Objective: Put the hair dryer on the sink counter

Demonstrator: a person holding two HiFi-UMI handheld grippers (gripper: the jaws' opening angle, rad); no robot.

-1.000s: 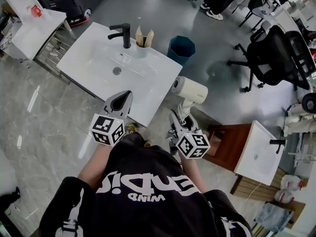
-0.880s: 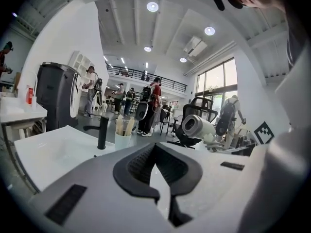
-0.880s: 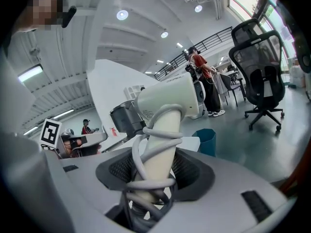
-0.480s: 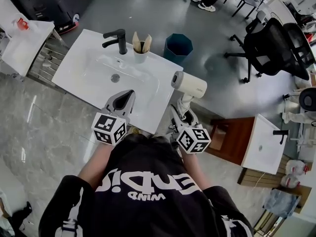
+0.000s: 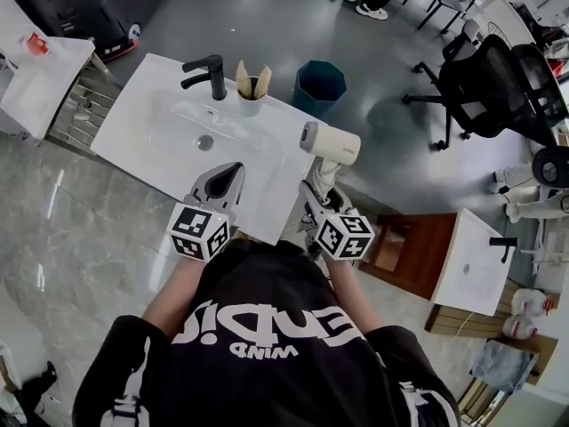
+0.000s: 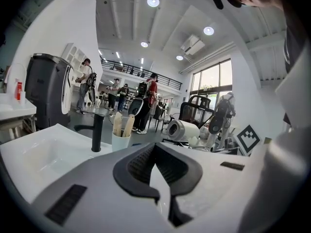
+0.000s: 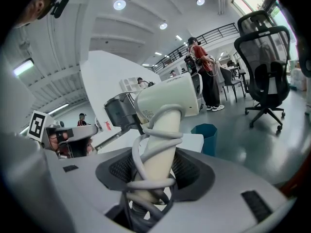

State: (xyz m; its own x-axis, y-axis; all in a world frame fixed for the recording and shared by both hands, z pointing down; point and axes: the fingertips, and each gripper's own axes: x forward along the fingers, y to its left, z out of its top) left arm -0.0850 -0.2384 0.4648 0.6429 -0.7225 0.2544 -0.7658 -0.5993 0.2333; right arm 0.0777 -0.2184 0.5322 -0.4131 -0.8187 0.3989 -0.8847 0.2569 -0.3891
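Right gripper [image 7: 156, 165] is clamped on the dryer [image 5: 333, 143], with its jaws well apart and pressed on either side of the cream handle [image 7: 167, 120]. A grey cord [image 7: 151, 183] winds round that handle in several loops, and the lowest loops sit between the pads. The dryer stands upright in the grip, head on top, with the barrel pointing to the person's left. In the head view its head lies at the right edge of the white worktop [image 5: 276, 163]: the nozzle end reaches over that edge and the rest hangs over the grey floor [image 5: 267, 16]. The dryer is in the air, not resting on the worktop.

Left gripper [image 5: 235, 167] hovers over the near edge of the worktop. Its jaw tips are together and nothing is between them.

On the worktop's far side, a black tap [image 5: 212, 69] stands behind the basin [image 5: 200, 123]. A white cup [image 5: 251, 103] holding pale wooden pieces is just beside the tap. A teal bin [image 5: 320, 87] stands on the floor beyond the worktop's far right corner.
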